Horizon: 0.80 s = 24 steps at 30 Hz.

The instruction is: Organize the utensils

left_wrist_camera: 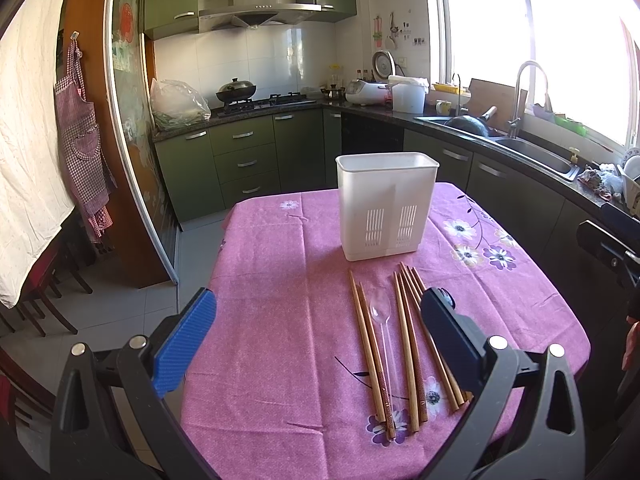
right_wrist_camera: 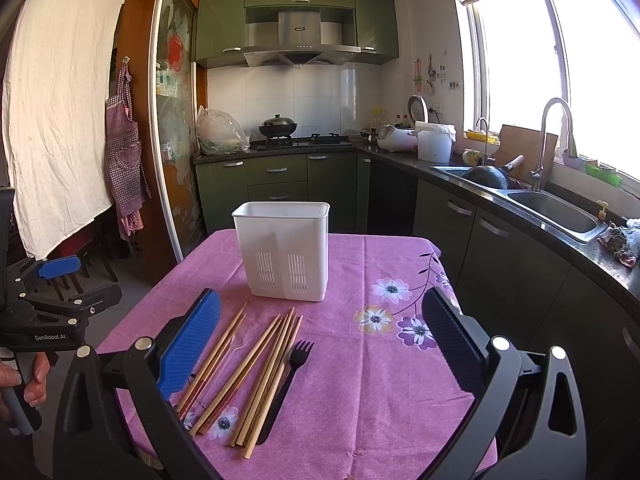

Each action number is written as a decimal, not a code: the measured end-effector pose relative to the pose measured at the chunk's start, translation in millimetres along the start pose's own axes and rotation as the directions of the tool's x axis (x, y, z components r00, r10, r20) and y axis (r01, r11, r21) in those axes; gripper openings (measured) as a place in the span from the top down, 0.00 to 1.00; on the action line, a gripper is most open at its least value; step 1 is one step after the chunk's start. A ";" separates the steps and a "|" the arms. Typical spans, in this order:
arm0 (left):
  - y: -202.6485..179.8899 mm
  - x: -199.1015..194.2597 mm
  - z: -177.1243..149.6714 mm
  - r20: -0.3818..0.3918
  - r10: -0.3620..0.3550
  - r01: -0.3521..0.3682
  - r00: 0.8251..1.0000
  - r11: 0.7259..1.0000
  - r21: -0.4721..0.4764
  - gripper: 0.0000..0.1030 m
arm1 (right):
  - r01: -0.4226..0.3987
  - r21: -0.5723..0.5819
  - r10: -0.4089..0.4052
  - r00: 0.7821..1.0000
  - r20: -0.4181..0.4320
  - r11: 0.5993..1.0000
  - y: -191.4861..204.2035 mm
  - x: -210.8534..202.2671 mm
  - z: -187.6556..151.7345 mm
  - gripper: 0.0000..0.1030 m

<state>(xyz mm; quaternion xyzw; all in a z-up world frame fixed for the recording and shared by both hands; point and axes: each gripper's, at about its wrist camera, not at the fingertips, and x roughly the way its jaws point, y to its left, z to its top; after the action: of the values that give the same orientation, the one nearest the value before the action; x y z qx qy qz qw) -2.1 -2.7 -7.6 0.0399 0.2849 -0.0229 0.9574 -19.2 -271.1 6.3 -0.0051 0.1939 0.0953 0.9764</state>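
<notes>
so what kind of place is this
A home kitchen, most likely. A range hood hangs over a gas stove with a wok on it, green cabinets run under the counter, and a steel sink with a tall faucet sits by the window.

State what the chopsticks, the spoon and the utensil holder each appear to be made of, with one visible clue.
Chopsticks: likely wood or bamboo, brown and matt.
Spoon: seemingly clear plastic; the cloth shows through.
Utensil holder: probably white moulded plastic, smooth with slotted vents.
</notes>
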 end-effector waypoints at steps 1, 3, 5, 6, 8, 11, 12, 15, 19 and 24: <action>0.1 0.0 0.0 0.000 -0.001 0.001 1.000 1.000 0.000 0.05 | 0.000 -0.001 0.000 1.000 -0.001 1.000 0.2 0.1 -0.1 0.04; -0.6 -0.2 -0.8 0.000 0.000 0.000 1.000 1.000 0.001 0.05 | 0.000 0.000 0.000 1.000 -0.002 1.000 0.4 0.7 -1.0 0.04; 0.1 0.0 -0.3 0.000 -0.001 0.001 1.000 1.000 -0.001 0.05 | -0.001 -0.001 0.001 1.000 -0.003 1.000 1.1 1.0 -1.6 0.04; 0.1 0.1 0.0 -0.001 0.000 0.000 1.000 1.000 -0.001 0.05 | -0.001 0.000 0.001 1.000 -0.002 1.000 0.7 1.2 -1.6 0.04; -0.6 0.5 -1.2 -0.002 0.000 0.000 1.000 1.000 0.000 0.05 | -0.002 0.001 0.002 1.000 -0.003 1.000 1.0 1.4 -1.6 0.04; -0.4 0.9 -1.3 -0.002 0.000 0.000 1.000 1.000 0.000 0.05 | 0.000 0.000 0.000 1.000 -0.002 1.000 1.6 2.1 -2.3 0.04; -0.7 1.2 -2.1 -0.003 0.000 0.000 1.000 1.000 0.000 0.05 | -0.001 0.001 0.001 1.000 -0.002 1.000 0.9 1.7 -2.0 0.04; -0.6 1.3 -2.2 -0.004 0.000 0.000 1.000 1.000 0.000 0.05 | 0.000 0.000 0.000 1.000 -0.003 1.000 1.6 2.2 -2.4 0.04; -1.0 2.6 -4.1 -0.008 0.000 0.000 1.000 1.000 0.000 0.05 | -0.002 0.003 0.002 1.000 -0.005 1.000 0.7 3.7 -3.5 0.04; 0.1 6.5 -6.0 -0.018 -0.007 0.007 1.000 1.000 -0.001 0.05 | 0.008 0.006 -0.007 1.000 -0.020 1.000 -1.9 7.3 -3.0 0.04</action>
<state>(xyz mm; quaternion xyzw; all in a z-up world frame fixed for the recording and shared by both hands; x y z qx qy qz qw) 0.1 -2.2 -16.1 0.0385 0.2939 -0.0260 0.9547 -13.3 -271.7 0.7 -0.0037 0.2041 0.0910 0.9747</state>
